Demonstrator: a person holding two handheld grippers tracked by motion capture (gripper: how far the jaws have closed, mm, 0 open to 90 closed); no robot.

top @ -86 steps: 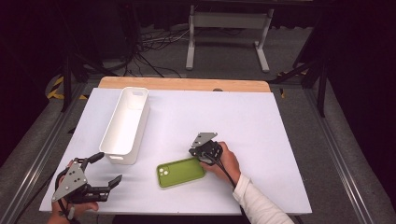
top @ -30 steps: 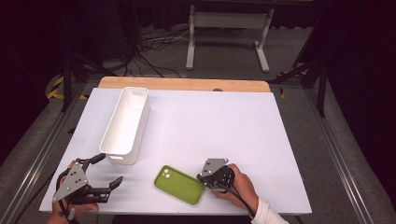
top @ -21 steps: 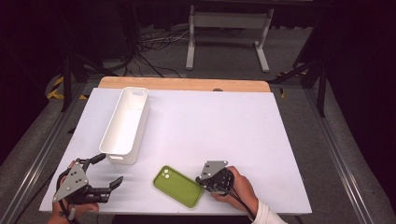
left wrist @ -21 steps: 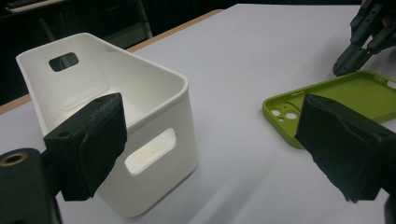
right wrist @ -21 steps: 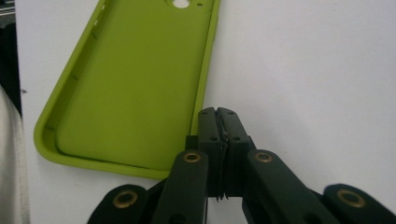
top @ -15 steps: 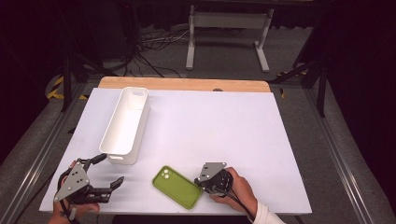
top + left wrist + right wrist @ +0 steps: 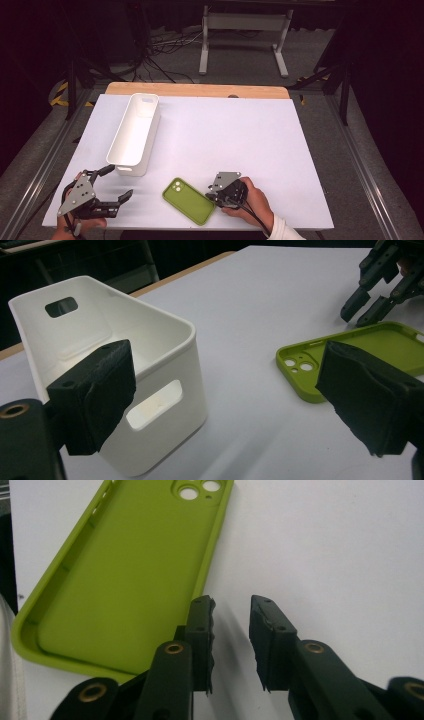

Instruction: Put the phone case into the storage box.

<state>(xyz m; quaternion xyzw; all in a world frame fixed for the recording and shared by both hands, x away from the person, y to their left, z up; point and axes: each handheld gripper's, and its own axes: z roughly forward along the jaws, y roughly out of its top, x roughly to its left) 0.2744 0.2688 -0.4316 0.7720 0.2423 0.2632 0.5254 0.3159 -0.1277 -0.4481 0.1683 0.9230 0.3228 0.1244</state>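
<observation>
A green phone case (image 7: 189, 201) lies hollow side up near the table's front edge, its camera holes toward the bin. My right gripper (image 7: 211, 195) sits at the case's right edge. In the right gripper view the case (image 7: 130, 570) lies left of the jaws. The right gripper (image 7: 231, 630) has just been opening: its jaws stand slightly apart with bare table between them, one jaw beside the case's rim. My left gripper (image 7: 117, 182) rests at the front left, open wide and holding nothing. In its own view the left gripper (image 7: 230, 390) frames the bin and the case (image 7: 380, 342).
A long white bin (image 7: 150, 130) stands empty on the left of the white table, its near end (image 7: 170, 365) close to my left gripper. The right gripper (image 7: 367, 305) is seen beyond the case. A wooden strip (image 7: 200, 90) runs along the table's far edge.
Since the oldest frame the right gripper and the case have come closer to the front edge, and the case has turned. Over the last second both hands kept still.
</observation>
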